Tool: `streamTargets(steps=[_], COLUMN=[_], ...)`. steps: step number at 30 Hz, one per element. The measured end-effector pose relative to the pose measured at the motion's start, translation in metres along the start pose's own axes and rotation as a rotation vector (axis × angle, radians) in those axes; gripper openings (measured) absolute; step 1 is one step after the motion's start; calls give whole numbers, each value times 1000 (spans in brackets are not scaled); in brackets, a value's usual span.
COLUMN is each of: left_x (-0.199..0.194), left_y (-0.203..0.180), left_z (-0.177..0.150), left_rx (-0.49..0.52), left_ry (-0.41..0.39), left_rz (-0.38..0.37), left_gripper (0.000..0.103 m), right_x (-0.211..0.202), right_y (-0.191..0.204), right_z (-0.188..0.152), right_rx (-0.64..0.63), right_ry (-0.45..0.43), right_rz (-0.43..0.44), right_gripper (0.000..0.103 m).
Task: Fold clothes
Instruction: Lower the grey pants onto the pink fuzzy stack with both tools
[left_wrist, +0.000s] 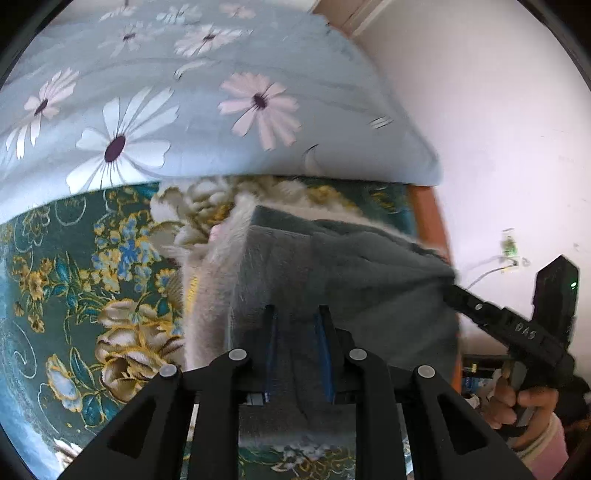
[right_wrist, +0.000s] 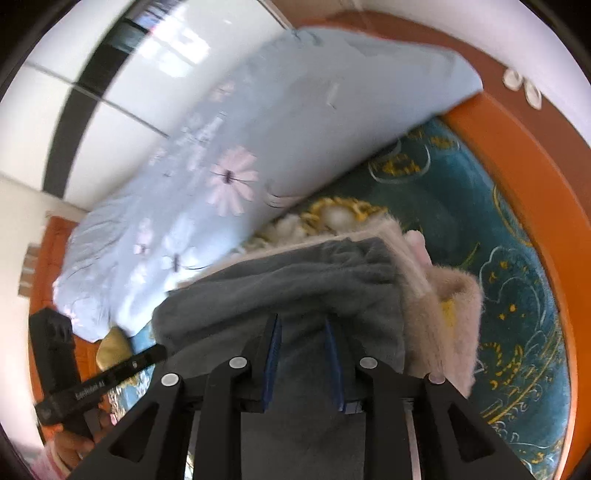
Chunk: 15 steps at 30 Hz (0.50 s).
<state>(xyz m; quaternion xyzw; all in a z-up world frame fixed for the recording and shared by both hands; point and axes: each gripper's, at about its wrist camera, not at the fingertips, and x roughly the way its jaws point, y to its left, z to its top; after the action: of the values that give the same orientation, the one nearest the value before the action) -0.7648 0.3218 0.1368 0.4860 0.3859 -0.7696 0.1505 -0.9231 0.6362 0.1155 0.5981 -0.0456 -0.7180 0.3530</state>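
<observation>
A dark grey garment (left_wrist: 351, 266) is folded over a fluffy pale pink garment (left_wrist: 210, 295) on the bed. In the left wrist view my left gripper (left_wrist: 297, 310) is shut on a fold of the grey cloth, which runs down between its blue pads. My right gripper (left_wrist: 453, 287) reaches in from the right, its tip buried in the grey garment's far edge, with a hand (left_wrist: 524, 402) on its handle. In the right wrist view my right gripper (right_wrist: 302, 323) pinches the grey garment (right_wrist: 295, 280), the pink garment (right_wrist: 443, 314) lies to its right, and my left gripper (right_wrist: 160, 352) meets the cloth at the left.
A light blue quilt with daisy print (left_wrist: 166, 110) is heaped just behind the clothes. The teal floral bedsheet (left_wrist: 74, 277) spreads to the left. An orange wooden bed frame (right_wrist: 517, 155) rims the mattress, with a white wall (left_wrist: 498, 129) and a cable (left_wrist: 491, 271) beyond.
</observation>
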Motion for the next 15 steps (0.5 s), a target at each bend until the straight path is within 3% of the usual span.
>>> streamTargets(steps=[4, 8, 15], left_x=[-20, -8, 26], left_y=[-6, 0, 9], left_z=[-32, -52, -45], left_rx=[74, 82, 54], left_ry=[-15, 27, 41], left_rz=[-12, 15, 104], left_gripper=[21, 21, 21], right_x=[-27, -31, 7], right_y=[14, 11, -1], right_z=[-42, -75, -81], right_rx=[-86, -82, -27], right_ry=[-46, -41, 22], right_rz=[2, -5, -49], right_gripper=[28, 28, 28])
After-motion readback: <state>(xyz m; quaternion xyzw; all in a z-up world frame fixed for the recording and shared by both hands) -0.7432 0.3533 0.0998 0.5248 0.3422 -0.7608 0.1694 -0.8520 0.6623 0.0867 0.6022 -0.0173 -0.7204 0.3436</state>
